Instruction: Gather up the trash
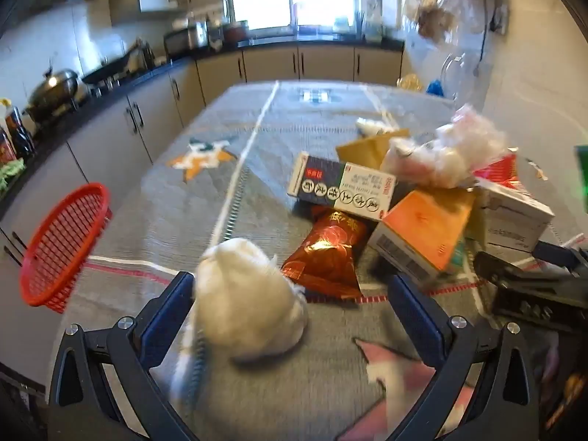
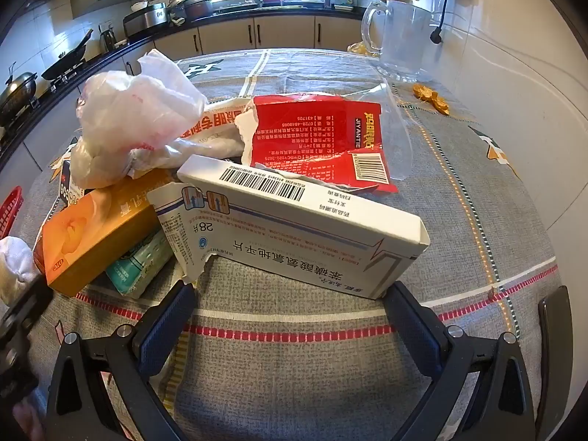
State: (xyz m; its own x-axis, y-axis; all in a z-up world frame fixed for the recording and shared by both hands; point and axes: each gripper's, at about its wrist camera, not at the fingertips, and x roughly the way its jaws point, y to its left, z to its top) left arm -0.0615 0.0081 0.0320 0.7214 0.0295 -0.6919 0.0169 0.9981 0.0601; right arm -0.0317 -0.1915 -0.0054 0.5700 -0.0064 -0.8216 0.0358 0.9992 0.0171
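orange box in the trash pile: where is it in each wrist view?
Left wrist: orange box right of centre, just past the right finger, beside the red foil packet.
Right wrist: orange box at left, under the crumpled plastic bag and left of the white medicine box.
Shared landmark: the red basket, at the far left edge in the right wrist view.
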